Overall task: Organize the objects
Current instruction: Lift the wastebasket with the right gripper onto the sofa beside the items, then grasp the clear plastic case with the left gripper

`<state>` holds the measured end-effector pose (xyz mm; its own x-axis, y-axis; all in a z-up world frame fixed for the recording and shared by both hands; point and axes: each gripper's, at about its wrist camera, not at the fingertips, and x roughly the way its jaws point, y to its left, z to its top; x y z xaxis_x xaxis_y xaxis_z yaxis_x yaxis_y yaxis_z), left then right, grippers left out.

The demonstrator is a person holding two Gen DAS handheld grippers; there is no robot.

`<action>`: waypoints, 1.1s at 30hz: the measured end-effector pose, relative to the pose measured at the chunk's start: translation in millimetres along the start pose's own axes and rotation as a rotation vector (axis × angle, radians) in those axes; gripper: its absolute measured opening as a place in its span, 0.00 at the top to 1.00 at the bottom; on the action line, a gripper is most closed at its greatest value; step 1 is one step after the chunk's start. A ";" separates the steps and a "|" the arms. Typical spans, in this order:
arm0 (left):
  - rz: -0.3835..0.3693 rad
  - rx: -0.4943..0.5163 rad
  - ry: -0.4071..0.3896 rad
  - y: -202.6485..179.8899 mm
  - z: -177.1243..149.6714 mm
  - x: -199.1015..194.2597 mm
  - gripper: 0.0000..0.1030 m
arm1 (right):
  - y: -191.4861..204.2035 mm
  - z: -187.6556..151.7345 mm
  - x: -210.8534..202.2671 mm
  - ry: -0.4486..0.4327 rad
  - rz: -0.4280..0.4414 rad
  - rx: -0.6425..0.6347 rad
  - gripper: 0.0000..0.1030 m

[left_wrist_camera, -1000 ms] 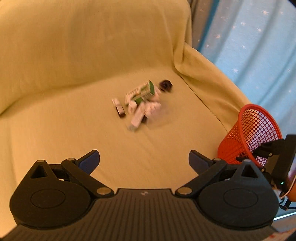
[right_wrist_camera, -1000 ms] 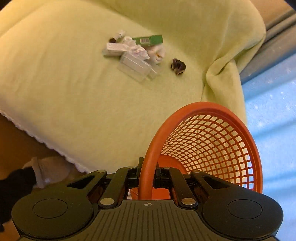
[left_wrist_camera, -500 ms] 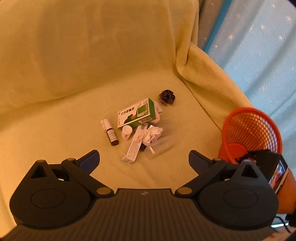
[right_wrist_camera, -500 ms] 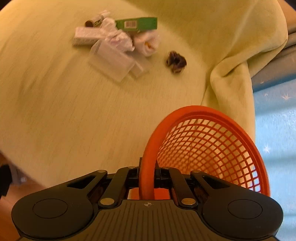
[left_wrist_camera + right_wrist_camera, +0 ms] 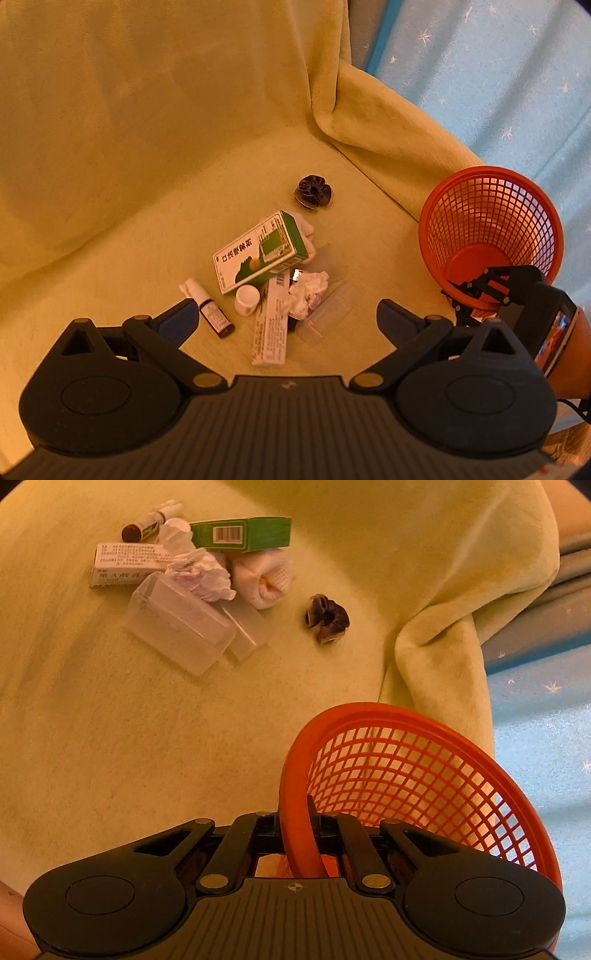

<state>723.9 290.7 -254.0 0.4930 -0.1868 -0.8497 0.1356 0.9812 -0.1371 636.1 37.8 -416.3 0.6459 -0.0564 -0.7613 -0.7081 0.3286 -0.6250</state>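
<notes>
A small heap lies on the yellow-covered seat: a green box (image 5: pixel 260 252) (image 5: pixel 242 534), a long white box (image 5: pixel 271 325) (image 5: pixel 127 568), a brown dropper bottle (image 5: pixel 211 312) (image 5: pixel 147 521), a white cap (image 5: pixel 247 295), crumpled tissue (image 5: pixel 308 293) (image 5: pixel 201 574), a clear plastic case (image 5: pixel 327 312) (image 5: pixel 181 622) and a rolled white sock (image 5: pixel 264 579). A dark scrunchie (image 5: pixel 314 192) (image 5: pixel 327 618) sits apart from them. My left gripper (image 5: pixel 286 319) hovers open just above the heap. My right gripper (image 5: pixel 297 823) is shut on the rim of the orange mesh basket (image 5: pixel 491 229) (image 5: pixel 406 768).
The yellow blanket (image 5: pixel 147 129) drapes over the backrest and the armrest (image 5: pixel 388 122) at the right. A blue star-patterned curtain (image 5: pixel 498 74) hangs behind. The basket stands at the seat's right edge beside the armrest fold (image 5: pixel 436 657).
My left gripper has come down closer to the heap, which now sits between its fingers' line. The right gripper has carried the basket inward over the seat, toward the heap.
</notes>
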 end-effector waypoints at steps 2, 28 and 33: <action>0.003 -0.001 0.004 3.3 0.0 8.2 0.02 | 4.4 2.2 3.4 0.009 -0.003 -0.011 0.99; -0.106 0.325 0.110 -41.3 -3.4 111.6 0.50 | -5.6 10.1 25.0 0.036 -0.022 0.032 0.99; -0.082 0.416 0.151 -55.9 -14.5 140.4 0.62 | -5.2 9.4 25.0 0.035 -0.022 0.034 0.99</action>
<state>773.1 210.3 -372.9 0.3393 -0.2242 -0.9136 0.5181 0.8551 -0.0174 658.6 43.6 -430.4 0.6506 -0.0968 -0.7532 -0.6831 0.3588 -0.6361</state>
